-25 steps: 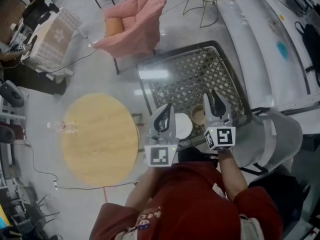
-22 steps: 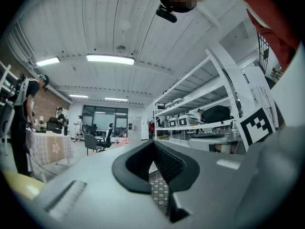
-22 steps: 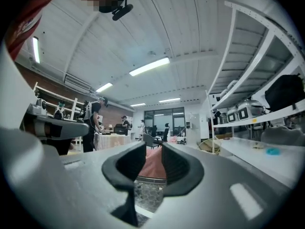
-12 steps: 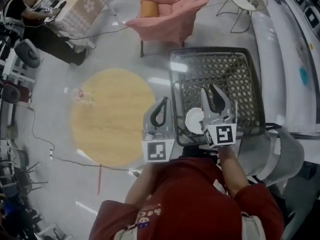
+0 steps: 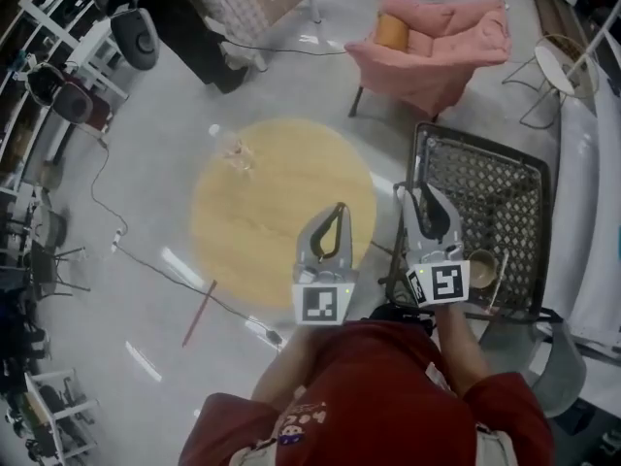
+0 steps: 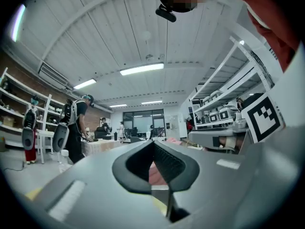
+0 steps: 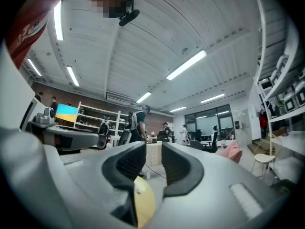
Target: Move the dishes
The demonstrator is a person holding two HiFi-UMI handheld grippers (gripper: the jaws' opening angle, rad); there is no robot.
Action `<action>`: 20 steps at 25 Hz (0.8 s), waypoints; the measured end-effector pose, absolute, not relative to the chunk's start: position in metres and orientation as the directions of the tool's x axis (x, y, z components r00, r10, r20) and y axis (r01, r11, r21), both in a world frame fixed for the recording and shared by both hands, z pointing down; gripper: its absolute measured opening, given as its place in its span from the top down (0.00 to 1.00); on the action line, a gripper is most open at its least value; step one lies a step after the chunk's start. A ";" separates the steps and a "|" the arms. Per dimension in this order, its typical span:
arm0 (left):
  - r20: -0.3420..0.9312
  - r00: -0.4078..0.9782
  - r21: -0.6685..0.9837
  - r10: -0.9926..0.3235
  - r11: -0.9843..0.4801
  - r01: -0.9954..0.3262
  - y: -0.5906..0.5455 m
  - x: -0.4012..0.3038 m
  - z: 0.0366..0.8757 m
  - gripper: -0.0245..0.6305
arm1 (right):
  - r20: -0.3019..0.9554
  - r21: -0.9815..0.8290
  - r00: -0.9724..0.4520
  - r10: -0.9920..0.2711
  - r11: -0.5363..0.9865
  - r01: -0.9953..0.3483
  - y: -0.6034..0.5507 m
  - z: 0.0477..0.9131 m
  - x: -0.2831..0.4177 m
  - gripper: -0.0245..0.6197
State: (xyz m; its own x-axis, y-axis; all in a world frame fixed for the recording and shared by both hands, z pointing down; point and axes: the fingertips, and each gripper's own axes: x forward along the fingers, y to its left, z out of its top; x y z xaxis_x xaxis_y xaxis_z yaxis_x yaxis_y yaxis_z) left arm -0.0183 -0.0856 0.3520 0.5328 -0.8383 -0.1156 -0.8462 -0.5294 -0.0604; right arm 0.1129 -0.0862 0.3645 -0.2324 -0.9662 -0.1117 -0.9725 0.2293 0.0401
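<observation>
Head view: left tongs (image 5: 338, 210) are shut and empty; right tongs (image 5: 417, 198) stand narrowly apart, gripping nothing. The bowl (image 5: 482, 268) sits in the mesh cart (image 5: 506, 187), just right of the right tongs and behind their tips, so the right hand is nearer. The round surface (image 5: 254, 212) lies ahead of both.

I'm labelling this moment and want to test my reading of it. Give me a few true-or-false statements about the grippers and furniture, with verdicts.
1. The left gripper is shut with nothing in it. True.
2. The right gripper holds a plate. False: its jaws stand apart and empty.
3. The tan cup sits on the round wooden table. False: it sits on the black lattice table.
4. A pink armchair stands beyond the round wooden table. True.
</observation>
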 end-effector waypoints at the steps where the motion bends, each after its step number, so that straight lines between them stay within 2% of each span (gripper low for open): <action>1: -0.121 0.511 -0.054 -0.851 -0.509 -0.859 -0.088 -0.031 0.351 0.95 | -0.115 0.045 -0.261 -0.959 0.257 -0.965 -0.091 0.363 0.099 0.82; 7: -0.142 0.409 -0.065 -0.901 -0.404 -0.913 -0.096 -0.098 0.347 0.95 | -0.128 0.062 -0.386 -0.914 0.381 -0.923 -0.112 0.357 0.026 0.82; 20: -0.140 0.255 -0.095 -0.957 -0.244 -0.965 -0.100 -0.210 0.348 0.95 | -0.135 0.078 -0.524 -0.841 0.518 -0.852 -0.128 0.351 -0.093 0.82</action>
State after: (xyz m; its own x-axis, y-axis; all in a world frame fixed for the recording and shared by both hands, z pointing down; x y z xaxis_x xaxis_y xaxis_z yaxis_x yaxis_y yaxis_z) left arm -0.2096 -0.1002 0.3483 0.2555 -0.9566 -0.1400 -0.9651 -0.2438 -0.0954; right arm -0.0931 -0.1282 0.3507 -0.5242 -0.8408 -0.1350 -0.8516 0.5184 0.0776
